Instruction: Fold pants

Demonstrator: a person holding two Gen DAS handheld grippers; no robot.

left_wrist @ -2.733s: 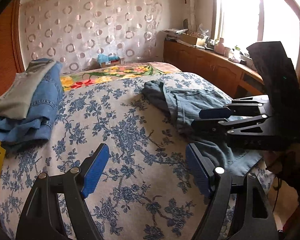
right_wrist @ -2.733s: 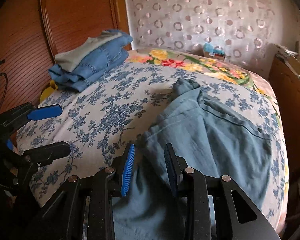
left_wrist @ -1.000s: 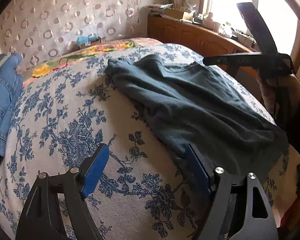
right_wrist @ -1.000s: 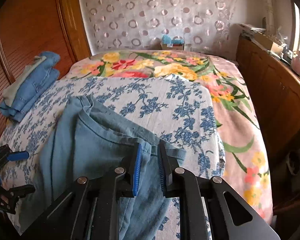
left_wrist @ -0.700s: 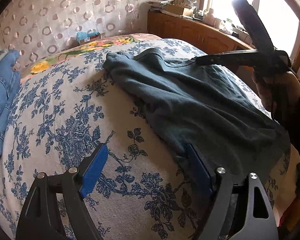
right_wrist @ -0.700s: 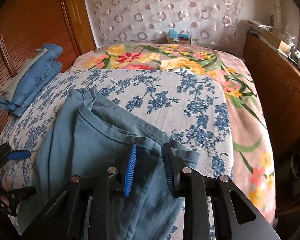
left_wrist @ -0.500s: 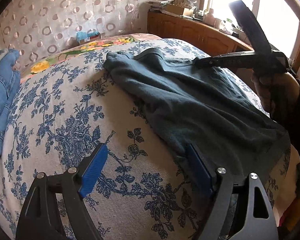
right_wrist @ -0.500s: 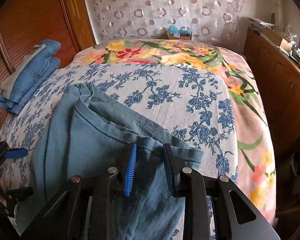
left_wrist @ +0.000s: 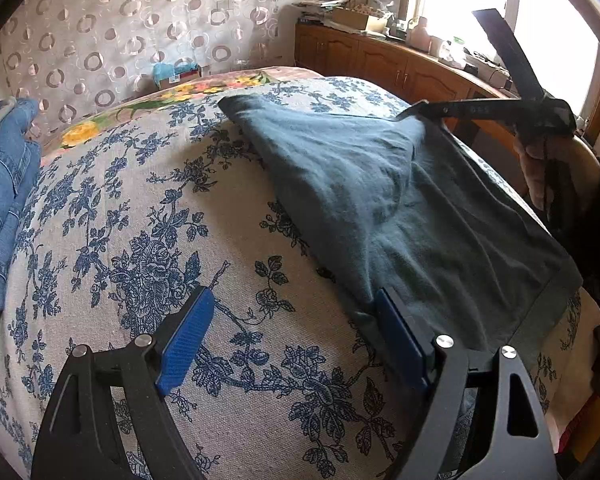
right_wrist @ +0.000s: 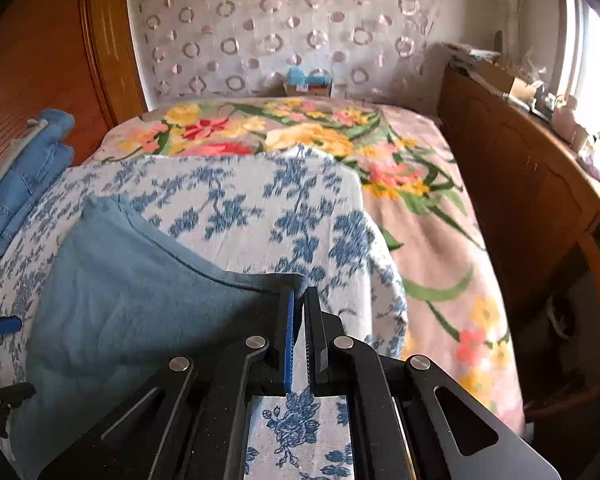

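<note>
Right gripper point(right_wrist: 299, 322) pinches a corner of the pants point(right_wrist: 140, 300), lifting that edge off the bedspread point(right_wrist: 260, 208); its blue ribbed pads are nearly together on the fabric. Soft teal cloth, the pants run lengthwise from the near bed edge toward the far wall. Left gripper point(left_wrist: 296, 340) hovers spread wide and empty, tilted down, one pad point(left_wrist: 400, 340) at the pants' near hem.

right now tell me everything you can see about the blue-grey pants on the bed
The blue-grey pants look like soft, plain cotton, lying mostly flat and loosely creased on the blue floral bedspread. A stitched hem runs along their near edge. The right hand-held gripper has shut on one far corner and lifts it slightly, tenting the cloth. The left hand-held gripper stands open at the near corner.
</note>
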